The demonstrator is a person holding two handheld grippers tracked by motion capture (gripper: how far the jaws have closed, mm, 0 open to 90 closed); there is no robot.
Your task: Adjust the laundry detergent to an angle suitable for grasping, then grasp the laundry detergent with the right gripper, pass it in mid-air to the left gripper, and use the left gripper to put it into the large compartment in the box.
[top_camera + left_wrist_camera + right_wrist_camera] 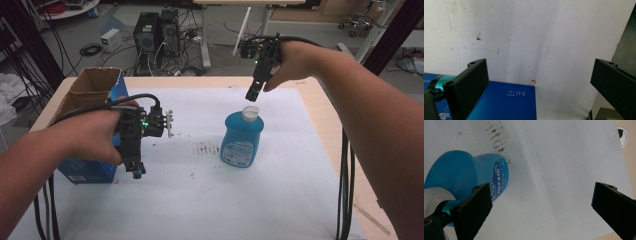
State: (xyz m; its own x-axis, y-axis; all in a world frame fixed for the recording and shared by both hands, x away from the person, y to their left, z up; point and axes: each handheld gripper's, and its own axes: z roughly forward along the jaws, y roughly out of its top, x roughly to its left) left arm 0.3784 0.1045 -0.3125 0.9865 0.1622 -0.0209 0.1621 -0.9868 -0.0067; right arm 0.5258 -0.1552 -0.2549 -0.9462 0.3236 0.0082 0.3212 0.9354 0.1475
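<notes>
A blue bottle (243,138) with a white cap (250,111) stands upright on the white sheet near the table's middle. My right gripper (252,91) hangs just above the cap, pointing down, open and holding nothing. In the right gripper view the blue bottle (466,173) lies to the lower left of the jaws, outside the gap. My left gripper (136,170) hovers at the left beside a blue cardboard box (90,170), open and empty. The box's blue side (506,101) shows below the left jaws, above the white sheet.
The box's brown flaps (92,85) stand open at the table's left. A dark stain (205,148) marks the sheet (280,200) left of the bottle. Cables hang off the table's right edge (345,170). Computers and wires (157,35) sit on the floor beyond.
</notes>
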